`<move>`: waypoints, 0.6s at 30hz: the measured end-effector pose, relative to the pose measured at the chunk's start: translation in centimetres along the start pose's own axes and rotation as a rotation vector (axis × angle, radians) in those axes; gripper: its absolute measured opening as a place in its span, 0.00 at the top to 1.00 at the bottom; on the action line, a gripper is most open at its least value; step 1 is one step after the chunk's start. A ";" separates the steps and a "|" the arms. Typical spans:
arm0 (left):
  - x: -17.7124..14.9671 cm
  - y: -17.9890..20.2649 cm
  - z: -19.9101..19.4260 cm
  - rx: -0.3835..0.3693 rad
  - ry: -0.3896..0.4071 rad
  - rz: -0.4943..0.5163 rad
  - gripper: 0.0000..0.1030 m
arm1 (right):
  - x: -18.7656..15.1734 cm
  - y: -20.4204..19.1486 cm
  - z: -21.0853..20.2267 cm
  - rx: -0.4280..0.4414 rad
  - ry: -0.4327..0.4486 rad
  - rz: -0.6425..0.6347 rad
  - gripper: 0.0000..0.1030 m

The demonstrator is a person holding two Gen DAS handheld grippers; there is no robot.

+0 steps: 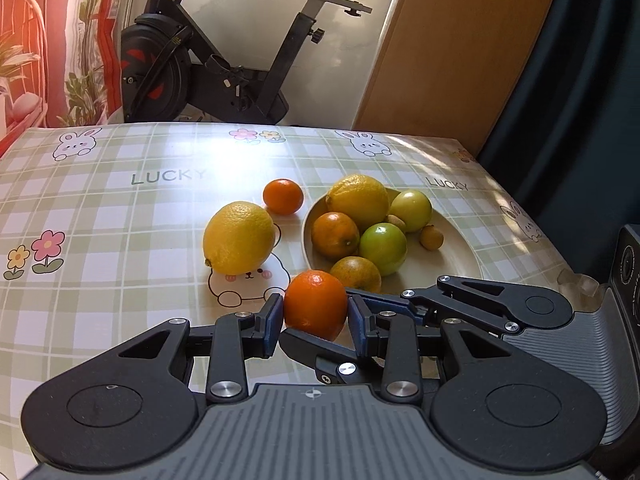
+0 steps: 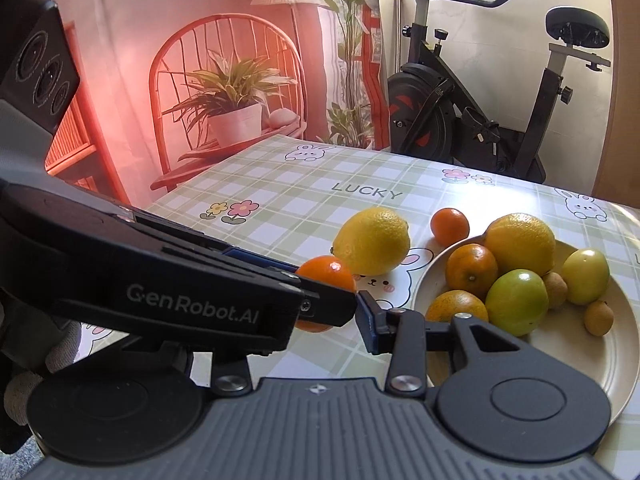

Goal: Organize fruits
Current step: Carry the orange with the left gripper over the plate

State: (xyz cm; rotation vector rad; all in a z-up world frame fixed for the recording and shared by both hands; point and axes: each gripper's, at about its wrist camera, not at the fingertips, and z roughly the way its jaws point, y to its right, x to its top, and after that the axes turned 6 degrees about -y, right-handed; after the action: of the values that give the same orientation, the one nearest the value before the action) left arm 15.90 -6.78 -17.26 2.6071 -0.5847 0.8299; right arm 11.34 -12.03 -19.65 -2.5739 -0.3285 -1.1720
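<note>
My left gripper (image 1: 315, 312) is shut on an orange mandarin (image 1: 315, 305), held just above the tablecloth in front of the cream plate (image 1: 460, 256). The same mandarin shows in the right wrist view (image 2: 326, 274), mostly hidden behind the left gripper's body. My right gripper (image 1: 320, 340) reaches in from the right, crossing under the left one; its jaws stand apart around the same mandarin. In its own view only its right finger (image 2: 370, 322) shows. The plate (image 2: 624, 344) holds a lemon, mandarins, green fruits and small yellow fruits. A lemon (image 1: 239, 238) and a mandarin (image 1: 283, 196) lie left of it.
The table carries a green checked cloth with rabbits and "LUCKY" print (image 1: 120, 208). An exercise bike (image 1: 224, 60) stands behind the far edge. A wooden panel (image 1: 460, 48) and dark curtain stand at the right. A printed backdrop with a chair and plant (image 2: 228, 92) hangs at the left.
</note>
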 end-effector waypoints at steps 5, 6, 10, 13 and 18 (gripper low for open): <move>1.4 3.3 1.3 -0.015 -0.008 0.066 0.64 | -0.6 2.3 -2.0 -0.033 0.036 0.053 0.60; 1.7 4.0 1.7 -0.018 -0.010 0.080 0.64 | -0.6 2.7 -2.3 -0.040 0.041 0.062 0.60; 2.7 6.8 3.8 -0.024 -0.029 0.134 0.64 | -1.2 5.5 -3.7 -0.078 0.066 0.119 0.60; 3.4 8.3 5.5 -0.028 -0.047 0.163 0.64 | -1.7 7.8 -4.4 -0.102 0.073 0.163 0.60; 4.4 10.2 8.0 -0.023 -0.079 0.184 0.64 | -2.3 11.2 -4.5 -0.128 0.073 0.220 0.60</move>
State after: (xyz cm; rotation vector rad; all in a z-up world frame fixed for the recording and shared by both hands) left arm 18.06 -20.28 -18.77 2.6036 -0.8624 0.7716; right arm 10.36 -24.30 -20.50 -2.5860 0.0470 -1.2364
